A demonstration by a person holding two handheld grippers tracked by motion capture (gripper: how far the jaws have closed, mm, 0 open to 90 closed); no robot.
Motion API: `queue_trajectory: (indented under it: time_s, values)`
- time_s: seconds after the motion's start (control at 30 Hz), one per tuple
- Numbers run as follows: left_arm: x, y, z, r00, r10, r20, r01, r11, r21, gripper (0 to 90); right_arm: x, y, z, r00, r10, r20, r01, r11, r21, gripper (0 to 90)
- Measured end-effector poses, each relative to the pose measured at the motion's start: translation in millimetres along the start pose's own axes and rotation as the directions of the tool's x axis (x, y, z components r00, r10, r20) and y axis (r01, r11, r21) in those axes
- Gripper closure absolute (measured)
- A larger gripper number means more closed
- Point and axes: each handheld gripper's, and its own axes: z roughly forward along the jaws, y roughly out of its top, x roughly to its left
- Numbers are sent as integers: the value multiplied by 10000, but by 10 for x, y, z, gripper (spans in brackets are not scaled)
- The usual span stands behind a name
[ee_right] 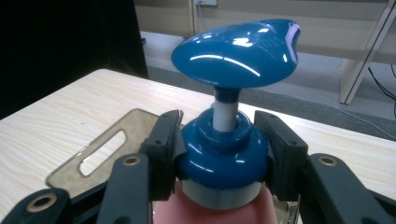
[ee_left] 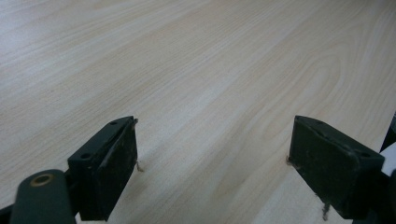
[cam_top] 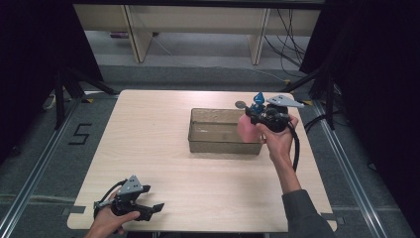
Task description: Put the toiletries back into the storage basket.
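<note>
A pink pump bottle with a blue pump head hangs over the right end of a clear smoky plastic bin. My right gripper is shut on the bottle's blue collar, one black pad on each side, and the bottle stands upright. Down at the table's near left corner, my left gripper rests low over the bare wood. Its jaws stand wide apart in the left gripper view, with nothing between them.
The bin sits at the middle right of the light wooden table, and its flat rim with a handle slot lies just below the bottle. A small grey round object lies behind the bin. Wooden furniture legs and cables stand on the floor beyond the table.
</note>
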Motion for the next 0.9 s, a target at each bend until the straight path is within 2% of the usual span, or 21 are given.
queue_trajectory:
  time_s: [0.03, 0.07, 0.17, 0.23, 0.27, 0.37, 0.43, 0.47, 0.53, 0.63, 0.67, 0.7, 0.83, 0.9]
  values:
    - [0, 0, 0, 10000, 0, 0, 0, 10000, 0, 149, 0, 0, 0, 10000, 0, 0, 0, 10000, 0, 531]
    - [-19, -5, 7, 9997, -183, 145, 187, 9996, -218, 149, -19, -12, 30, 9999, 101, 31, -101, 9999, 93, 531]
    - [-15, -5, 8, 9997, -212, 114, 214, 9995, -228, 149, -37, -24, 56, 9998, 161, 124, -163, 9997, 185, 531]
    - [-21, -7, 1, 9997, -199, 150, 202, 9996, -221, 149, -45, -55, 101, 9991, 385, 164, -388, 9990, 208, 531]
    - [-16, -6, -6, 9998, -158, 143, 160, 9998, -145, 149, -60, -62, 119, 9994, 256, 228, -259, 9995, 153, 531]
    - [-16, -5, 4, 9995, -264, 152, 268, 9993, -256, 149, -60, -74, 139, 9991, 370, 197, -376, 9989, 270, 531]
    - [-20, -4, -3, 9997, -220, 138, 222, 9996, -183, 149, -62, -90, 164, 9993, 269, 268, -276, 9993, 270, 531]
    - [-16, -5, -5, 9998, -164, 150, 166, 9998, -148, 149, -55, -95, 170, 9991, 371, 195, -378, 9986, 357, 531]
    - [-19, -4, -2, 9996, -229, 138, 232, 9995, -196, 149, -60, -126, 208, 9996, 237, 130, -241, 9992, 328, 531]
    - [-15, -6, -9, 9998, -155, 132, 157, 9998, -155, 149, -57, -154, 221, 9992, 349, 202, -358, 9983, 455, 531]
    - [-14, -5, -8, 9998, -172, 133, 174, 9997, -160, 149, -69, -171, 231, 9995, 129, 286, -142, 9988, 459, 531]
    - [-18, -3, -1, 9996, -248, 140, 251, 9994, -217, 149, -55, -190, 240, 9988, 471, 160, -479, 9975, 526, 531]
    - [-18, -5, 4, 9996, -216, 167, 219, 9995, -228, 149, -81, -260, 275, 9992, 352, 195, -364, 9970, 685, 531]
    - [-18, -4, 5, 9996, -252, 160, 256, 9994, -253, 149, -84, -277, 288, 9993, 318, 195, -330, 9977, 598, 531]
